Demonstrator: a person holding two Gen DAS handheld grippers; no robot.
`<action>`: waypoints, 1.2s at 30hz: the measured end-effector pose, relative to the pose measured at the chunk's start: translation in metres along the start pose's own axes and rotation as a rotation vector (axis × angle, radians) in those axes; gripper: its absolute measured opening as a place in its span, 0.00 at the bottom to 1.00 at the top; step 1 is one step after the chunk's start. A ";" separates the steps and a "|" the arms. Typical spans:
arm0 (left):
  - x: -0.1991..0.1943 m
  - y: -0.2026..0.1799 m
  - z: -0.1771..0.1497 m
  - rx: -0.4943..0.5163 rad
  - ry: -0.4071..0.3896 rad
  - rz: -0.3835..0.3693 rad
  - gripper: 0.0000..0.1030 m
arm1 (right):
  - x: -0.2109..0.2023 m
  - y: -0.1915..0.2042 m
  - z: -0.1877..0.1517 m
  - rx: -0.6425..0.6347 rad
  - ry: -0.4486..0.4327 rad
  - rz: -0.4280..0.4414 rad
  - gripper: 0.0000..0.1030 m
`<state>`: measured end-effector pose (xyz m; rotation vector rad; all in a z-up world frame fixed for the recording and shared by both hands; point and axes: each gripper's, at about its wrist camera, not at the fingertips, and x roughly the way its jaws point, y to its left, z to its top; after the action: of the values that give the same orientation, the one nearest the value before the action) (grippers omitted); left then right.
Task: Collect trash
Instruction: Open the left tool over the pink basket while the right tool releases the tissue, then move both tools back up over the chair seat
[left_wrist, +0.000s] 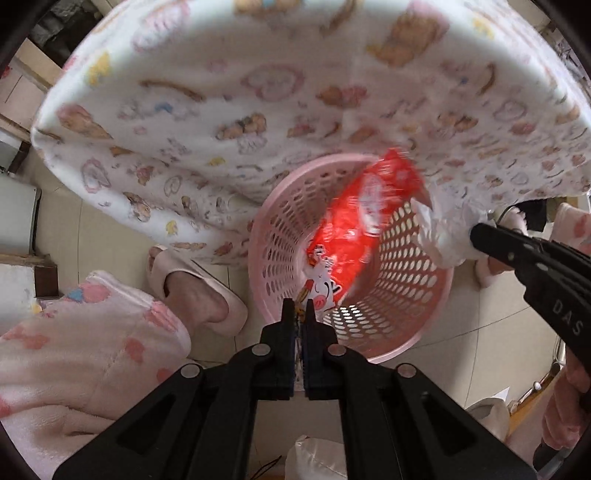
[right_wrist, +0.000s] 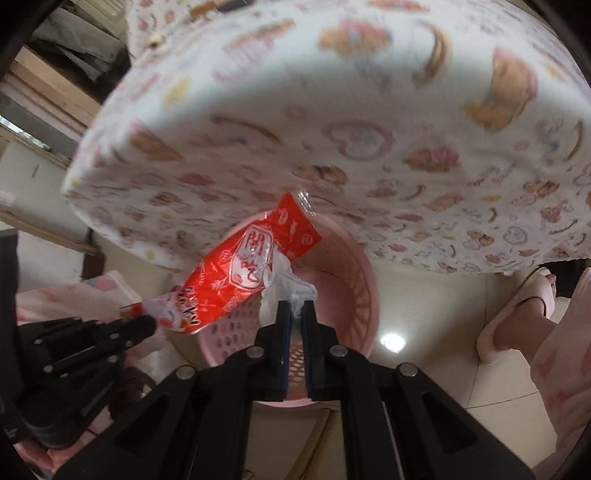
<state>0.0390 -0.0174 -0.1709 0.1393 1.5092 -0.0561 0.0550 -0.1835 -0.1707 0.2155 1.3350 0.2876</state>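
Left gripper (left_wrist: 300, 308) jaws pinch red wrapper (left_wrist: 354, 229) slanting over basket (left_wrist: 280, 236) | right gripper (right_wrist: 295, 310) clamps tissue (right_wrist: 284, 286)

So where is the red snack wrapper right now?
The red snack wrapper hangs over the pink basket, pinched by the left tool, beside the tissue.

Glossy plastic wrapper (left_wrist: 354, 229) – perforated plastic basket (left_wrist: 280, 236) (matt); fleecy blanket (left_wrist: 221, 110).

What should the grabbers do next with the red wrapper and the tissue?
Probably open both and let go. The left gripper pinches the red wrapper and the right gripper pinches the white tissue, both already over the pink basket, so they should drop in.
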 end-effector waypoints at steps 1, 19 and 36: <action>0.004 0.001 0.000 -0.005 0.010 0.001 0.02 | 0.004 -0.001 0.000 0.002 0.004 -0.008 0.06; 0.030 -0.005 0.007 -0.021 0.056 0.004 0.49 | 0.051 -0.018 -0.010 0.044 0.090 -0.036 0.21; -0.099 0.016 0.034 -0.118 -0.414 -0.028 0.54 | -0.130 0.000 0.018 -0.075 -0.494 -0.160 0.36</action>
<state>0.0682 -0.0111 -0.0696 0.0097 1.0972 -0.0163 0.0462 -0.2252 -0.0470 0.1051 0.8450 0.1353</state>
